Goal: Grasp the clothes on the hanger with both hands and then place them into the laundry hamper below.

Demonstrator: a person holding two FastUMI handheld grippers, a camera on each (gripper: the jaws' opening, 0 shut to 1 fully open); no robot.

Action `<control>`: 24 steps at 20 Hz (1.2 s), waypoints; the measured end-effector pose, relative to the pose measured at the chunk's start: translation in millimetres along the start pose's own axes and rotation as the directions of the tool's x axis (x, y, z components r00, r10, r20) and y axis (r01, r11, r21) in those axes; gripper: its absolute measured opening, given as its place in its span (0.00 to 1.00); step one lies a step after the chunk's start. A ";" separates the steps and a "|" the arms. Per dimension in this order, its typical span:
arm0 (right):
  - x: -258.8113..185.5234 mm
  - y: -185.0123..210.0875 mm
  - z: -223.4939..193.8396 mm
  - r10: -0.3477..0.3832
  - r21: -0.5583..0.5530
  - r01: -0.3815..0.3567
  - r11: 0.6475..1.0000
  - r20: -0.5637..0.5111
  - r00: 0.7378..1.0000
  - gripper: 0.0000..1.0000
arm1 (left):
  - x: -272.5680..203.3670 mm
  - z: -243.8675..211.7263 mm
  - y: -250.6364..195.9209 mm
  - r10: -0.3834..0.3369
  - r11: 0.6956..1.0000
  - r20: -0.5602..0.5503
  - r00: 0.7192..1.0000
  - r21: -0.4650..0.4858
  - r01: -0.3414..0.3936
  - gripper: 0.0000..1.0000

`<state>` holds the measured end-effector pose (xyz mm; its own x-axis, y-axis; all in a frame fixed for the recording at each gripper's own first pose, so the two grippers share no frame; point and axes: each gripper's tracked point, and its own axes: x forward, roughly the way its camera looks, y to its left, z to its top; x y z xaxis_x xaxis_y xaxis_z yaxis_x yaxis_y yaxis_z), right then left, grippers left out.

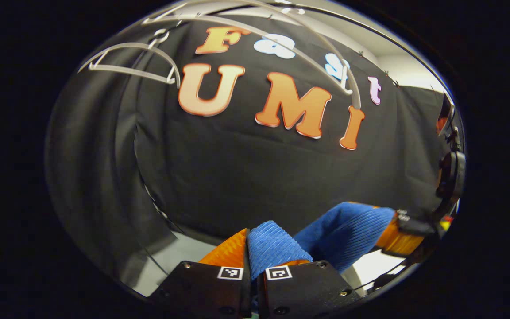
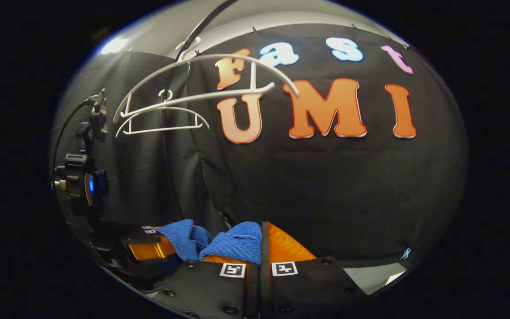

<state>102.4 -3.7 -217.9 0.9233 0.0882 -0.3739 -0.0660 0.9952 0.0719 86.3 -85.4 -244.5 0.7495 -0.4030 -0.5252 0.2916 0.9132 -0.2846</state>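
Pinching the blue cloth (image 1: 272,248) in both grippers (image 1: 249,261) (image 2: 261,252) below the hangers (image 2: 166,110), I'd lower evenly toward the hamper.

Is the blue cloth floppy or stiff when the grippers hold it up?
Probably floppy: the blue cloth bunches into soft folds where the left gripper pinches it, and it sags between there and the right gripper. It looks ribbed, so it likely won't slip out easily. It seems light, since two small pinches hold it below the white hangers.
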 end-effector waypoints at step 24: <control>17.9 -11.9 -268.1 -0.039 0.143 0.219 0.965 -0.749 0.661 0.11 | 13.6 -211.3 55.7 0.126 0.966 -0.600 0.790 -0.106 -0.235 0.17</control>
<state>18.3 -2.8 -473.4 0.3294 0.0503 -0.9429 0.1927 0.9740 0.1192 -12.9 -52.7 -437.0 0.2722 -0.2395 -0.9319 0.0428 0.9706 -0.2370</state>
